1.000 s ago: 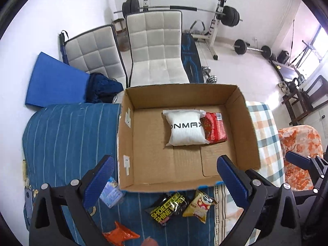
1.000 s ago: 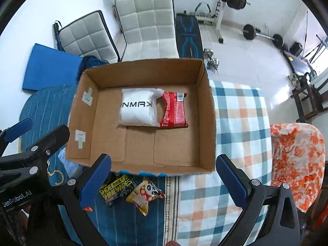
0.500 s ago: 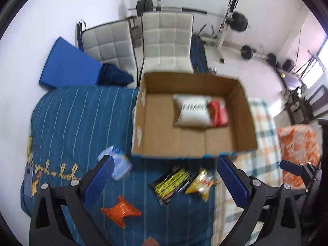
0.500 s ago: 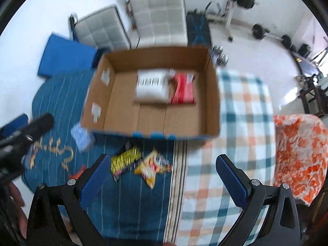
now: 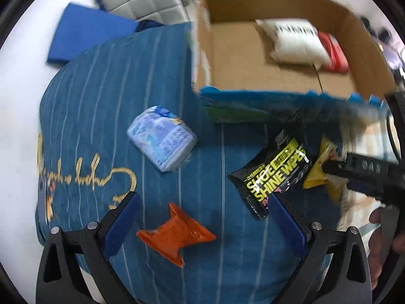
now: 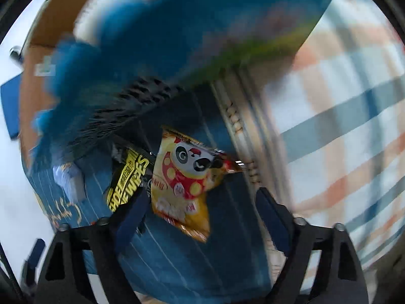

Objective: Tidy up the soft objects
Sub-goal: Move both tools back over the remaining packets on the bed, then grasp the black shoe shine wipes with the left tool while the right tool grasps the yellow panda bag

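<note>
My left gripper is open and empty, low over an orange packet that lies between its fingers on the blue striped cloth. A pale blue tissue pack and a black shoe-wipes pack lie farther ahead. My right gripper is open, close over a yellow panda snack packet that sits between its fingers; the wipes pack lies to its left. The cardboard box holds a white pack and a red packet.
The box's near wall, blue outside, rises right behind the panda packet. A checked cloth covers the surface to the right. A blue mat and a grey padded chair stand beyond the far left edge. The right gripper's body shows at the left view's right.
Both grippers have dropped down and come close to the cloth. The left one is now over the orange packet, the right one over the panda packet. Both stay open.
</note>
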`<control>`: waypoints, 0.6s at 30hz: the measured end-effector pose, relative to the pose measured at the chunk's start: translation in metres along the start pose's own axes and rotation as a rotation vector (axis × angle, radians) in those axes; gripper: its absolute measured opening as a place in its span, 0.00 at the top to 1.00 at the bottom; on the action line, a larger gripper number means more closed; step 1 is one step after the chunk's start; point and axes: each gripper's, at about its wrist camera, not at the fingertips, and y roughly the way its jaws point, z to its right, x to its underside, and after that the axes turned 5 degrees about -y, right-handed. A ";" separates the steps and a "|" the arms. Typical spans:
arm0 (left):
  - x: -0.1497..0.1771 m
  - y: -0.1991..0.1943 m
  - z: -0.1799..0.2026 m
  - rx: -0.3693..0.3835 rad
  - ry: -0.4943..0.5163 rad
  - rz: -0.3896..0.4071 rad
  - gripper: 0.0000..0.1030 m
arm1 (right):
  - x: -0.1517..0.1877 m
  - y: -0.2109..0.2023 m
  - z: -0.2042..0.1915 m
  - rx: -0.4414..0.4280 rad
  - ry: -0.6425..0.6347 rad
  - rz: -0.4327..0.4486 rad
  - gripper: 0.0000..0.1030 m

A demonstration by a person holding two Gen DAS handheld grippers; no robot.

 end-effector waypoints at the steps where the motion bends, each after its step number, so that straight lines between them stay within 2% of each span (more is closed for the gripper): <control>1: 0.000 0.008 0.005 -0.012 0.037 -0.005 0.00 | -0.001 0.009 0.000 -0.019 0.011 -0.013 0.21; 4: -0.003 0.024 0.017 -0.023 0.128 -0.025 0.00 | 0.001 0.023 -0.001 -0.052 0.000 -0.009 0.32; 6: -0.007 0.034 0.025 -0.013 0.180 -0.045 0.00 | 0.004 0.023 0.001 -0.033 -0.032 -0.010 0.50; 7: -0.009 0.041 0.032 -0.011 0.217 -0.063 0.00 | 0.007 0.023 0.004 -0.029 -0.058 -0.025 0.51; 11: -0.015 0.069 0.060 0.009 0.348 -0.140 0.00 | 0.014 0.018 0.024 0.032 -0.131 -0.067 0.51; 16: -0.013 0.096 0.092 0.019 0.505 -0.194 0.01 | 0.022 0.009 0.048 0.126 -0.233 -0.109 0.49; 18: -0.013 0.103 0.099 0.044 0.513 -0.224 0.07 | 0.023 0.005 0.053 0.166 -0.264 -0.107 0.35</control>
